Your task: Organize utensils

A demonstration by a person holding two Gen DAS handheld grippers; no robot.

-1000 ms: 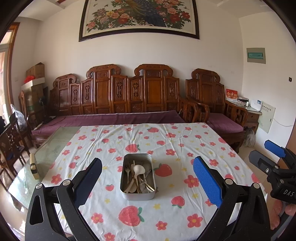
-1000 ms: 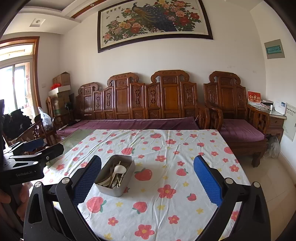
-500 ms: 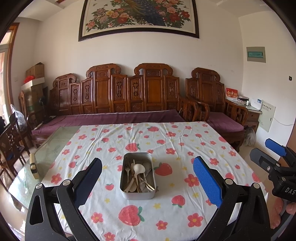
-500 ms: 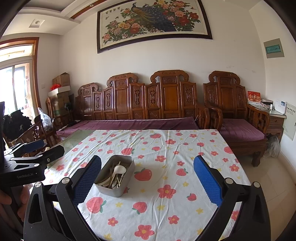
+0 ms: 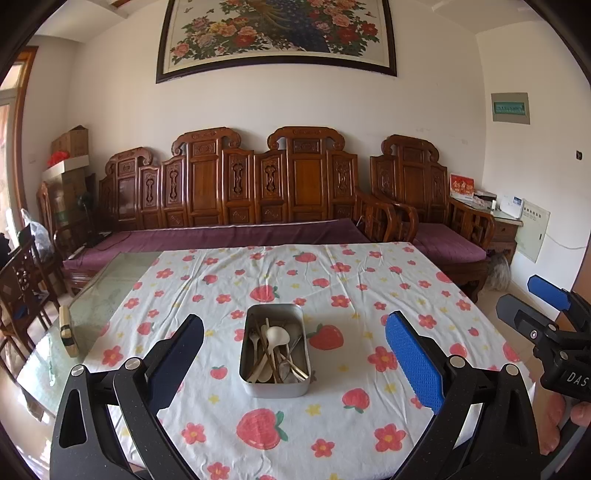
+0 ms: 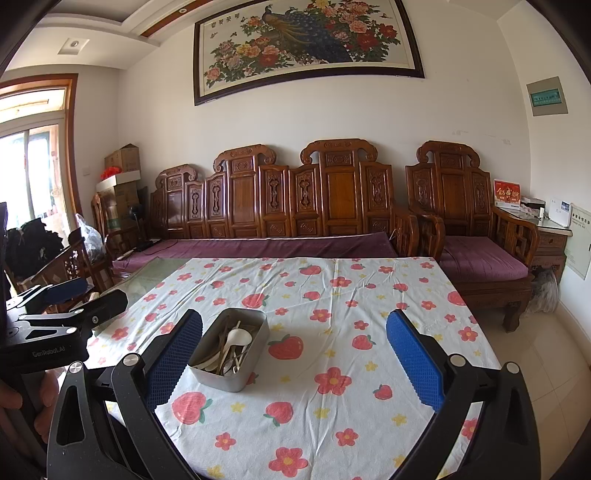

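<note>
Several utensils (image 5: 274,350) lie jumbled in one metal tin (image 5: 275,387), a pale spoon (image 5: 277,335) resting on top with its bowl toward the far end, thin wooden and metal handles crossing beneath it. The tin sits on a tablecloth (image 5: 332,435) printed with strawberries and flowers, toward the near side of the table and about midway across it in the left wrist view; in the right wrist view the tin (image 6: 221,376) stands left of centre, just beside that gripper's left finger.

Both grippers hover above the near edge of the table, apart from the tin. The left gripper (image 5: 293,362) has its fingers spread wide, the tin framed between them, nothing held. The right gripper (image 6: 294,360) is likewise spread wide and holds nothing.

Left of the cloth, a bare glass tabletop (image 5: 99,291) shows. Beyond the far edge stands a carved wooden sofa (image 5: 258,192) with purple cushions, an armchair (image 5: 424,206) to its right, and a framed flower painting (image 5: 277,33) on the wall above.
</note>
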